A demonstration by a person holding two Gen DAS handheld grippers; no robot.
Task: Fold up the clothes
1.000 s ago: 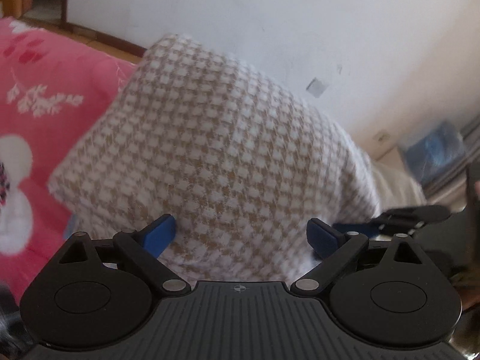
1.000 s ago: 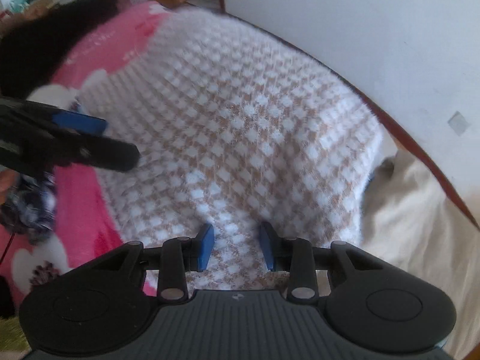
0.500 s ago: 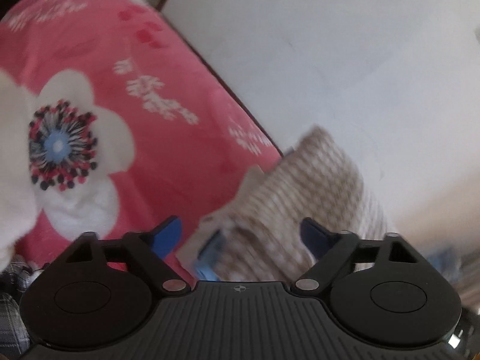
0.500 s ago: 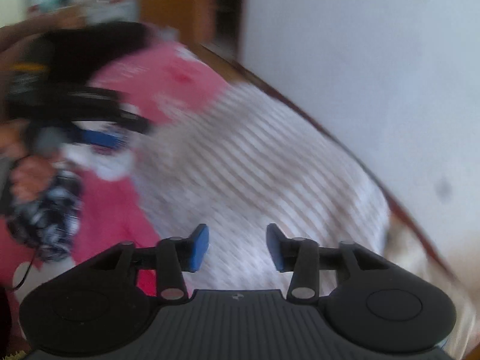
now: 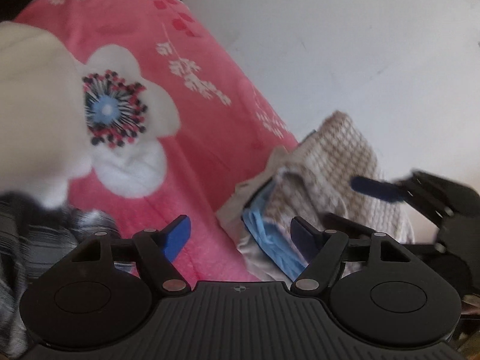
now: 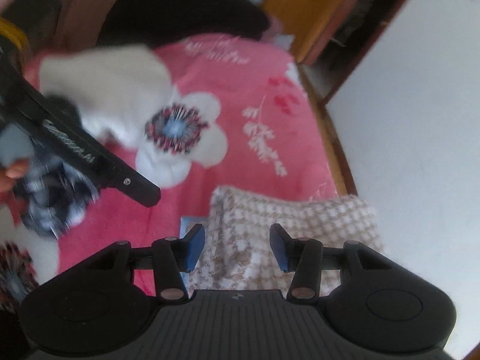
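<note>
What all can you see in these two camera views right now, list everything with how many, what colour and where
checked knit garment: one, beige and white, folded by the wall, on the pile
blue item: one, light blue, under the knit garment
beige cloth: one, under the pile
cream garment: one, on the bedspread, far side
dark plaid garment: one, black and white, near edge
bedspread: one, pink with white flowers
wall: white, beside the bed
left gripper: one, black with blue pads, open, empty
right gripper: one, same colours, open over the knit garment
</note>
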